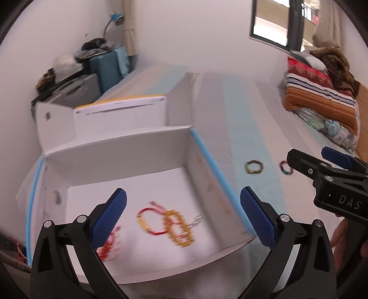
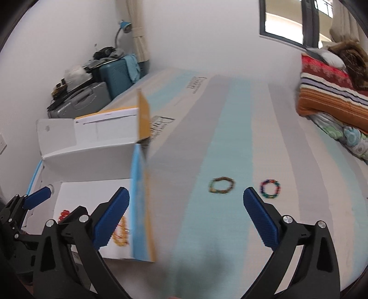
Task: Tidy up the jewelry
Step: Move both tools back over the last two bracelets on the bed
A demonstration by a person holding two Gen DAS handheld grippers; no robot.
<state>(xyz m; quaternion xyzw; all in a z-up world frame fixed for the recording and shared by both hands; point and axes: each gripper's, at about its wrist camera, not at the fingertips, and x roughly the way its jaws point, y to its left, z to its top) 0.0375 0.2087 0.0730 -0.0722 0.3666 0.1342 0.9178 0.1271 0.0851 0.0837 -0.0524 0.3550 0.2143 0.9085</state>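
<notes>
An open white cardboard box [image 1: 119, 158] with blue edging stands on the bed's left side. Inside lie a red cord bracelet [image 1: 149, 220], a yellow bead bracelet [image 1: 179, 230] and a red bead bracelet [image 1: 108, 249]. My left gripper [image 1: 184, 218] is open and empty above the box. On the striped sheet lie a brown-green bead bracelet [image 2: 222, 185] and a multicoloured bead bracelet [image 2: 271, 189]. My right gripper [image 2: 186, 218] is open and empty, hovering before these two bracelets, beside the box wall [image 2: 140, 195]. It also shows in the left wrist view [image 1: 306, 161].
Folded blankets and a pillow [image 2: 333, 92] are stacked at the bed's far right. Suitcases [image 1: 101, 69] with clutter and a blue lamp [image 1: 116, 18] stand in the far left corner. A window [image 1: 280, 20] is in the back wall.
</notes>
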